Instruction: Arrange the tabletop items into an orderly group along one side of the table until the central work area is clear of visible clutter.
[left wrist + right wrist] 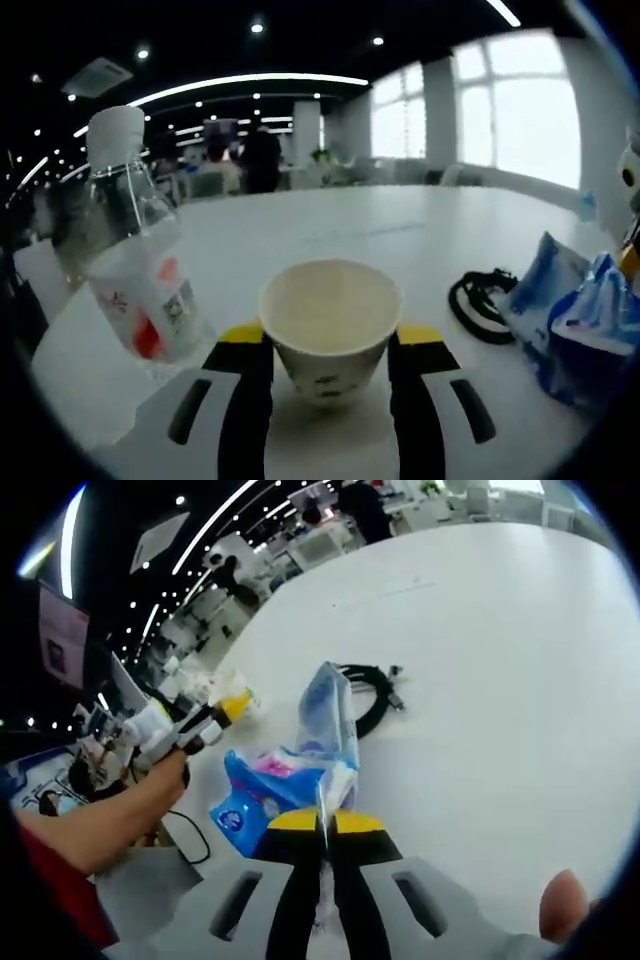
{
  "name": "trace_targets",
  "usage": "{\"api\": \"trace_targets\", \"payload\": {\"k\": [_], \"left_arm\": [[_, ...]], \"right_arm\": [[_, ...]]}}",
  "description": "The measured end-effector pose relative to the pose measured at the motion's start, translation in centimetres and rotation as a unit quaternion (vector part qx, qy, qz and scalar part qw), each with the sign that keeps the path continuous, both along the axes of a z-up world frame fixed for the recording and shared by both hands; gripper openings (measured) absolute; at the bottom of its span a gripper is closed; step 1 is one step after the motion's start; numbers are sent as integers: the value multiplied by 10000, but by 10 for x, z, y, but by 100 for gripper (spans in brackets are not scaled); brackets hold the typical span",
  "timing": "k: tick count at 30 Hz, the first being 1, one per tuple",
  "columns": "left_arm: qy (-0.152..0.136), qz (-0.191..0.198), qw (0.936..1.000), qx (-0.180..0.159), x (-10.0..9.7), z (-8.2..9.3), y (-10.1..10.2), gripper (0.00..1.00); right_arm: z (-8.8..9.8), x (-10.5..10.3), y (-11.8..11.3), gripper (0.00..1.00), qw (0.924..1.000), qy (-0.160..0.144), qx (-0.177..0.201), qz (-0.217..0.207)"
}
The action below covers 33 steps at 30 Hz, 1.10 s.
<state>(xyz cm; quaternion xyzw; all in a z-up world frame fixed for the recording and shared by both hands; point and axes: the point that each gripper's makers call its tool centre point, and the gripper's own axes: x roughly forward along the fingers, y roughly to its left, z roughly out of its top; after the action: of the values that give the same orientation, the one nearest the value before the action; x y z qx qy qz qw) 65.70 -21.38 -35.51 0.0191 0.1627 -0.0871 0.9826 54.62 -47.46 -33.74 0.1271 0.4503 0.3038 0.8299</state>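
1. The white worktop (500, 680) is stretching wide and bare toward 12 and 2 o'clock in the right gripper view, leaving open room beyond the items; its near edge is curving along the 9 o'clock side, where chairs and desks of the room are showing.
2. In the left gripper view the worktop (400, 225) is lying open behind the cup out to its far rim at 12 o'clock, under bright windows.
3. The left hand-held gripper (330, 345) is reaching forward low over the worktop, its jaws partly open and sitting against both sides of a paper cup (330, 325).
4. The paper cup is standing upright between those jaws; its pale inside is showing nothing in it.
5. A clear water bottle (135, 255) with a white cap is leaning at 9 o'clock of the cup, just beside the left jaw; whether it is touching the jaw cannot be told.
6. A black coiled cable (478, 303) is lying at 3 o'clock of the cup, with a blue and white tissue pack (575, 320) touching it farther right.
7. The right hand-held gripper (322, 830) is closed down on the near edge of the tissue pack (290, 780), lifting one flap upright.
8. The black coiled cable (372, 695) is lying just behind the pack at 12 o'clock.
9. The person's forearm (100, 825) is extending from 8 o'clock, carrying the left hand-held gripper (215, 715) near the worktop edge.
10. A fingertip (565, 905) is showing at 4 o'clock.
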Motion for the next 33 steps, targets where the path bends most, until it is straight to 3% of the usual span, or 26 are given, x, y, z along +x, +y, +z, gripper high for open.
{"api": "trace_targets", "payload": {"k": [18, 24, 33], "left_arm": [[82, -95, 9999, 65, 2, -4, 4, 45], [49, -98, 9999, -43, -6, 4, 0, 52], [218, 57, 9995, -238, -28, 17, 4, 61]], "right_arm": [[-2, -1, -2, 3, 10000, 3, 19, -26], [-3, 1, -2, 3, 10000, 3, 51, -73], [-4, 0, -4, 4, 9998, -8, 104, -144]]}}
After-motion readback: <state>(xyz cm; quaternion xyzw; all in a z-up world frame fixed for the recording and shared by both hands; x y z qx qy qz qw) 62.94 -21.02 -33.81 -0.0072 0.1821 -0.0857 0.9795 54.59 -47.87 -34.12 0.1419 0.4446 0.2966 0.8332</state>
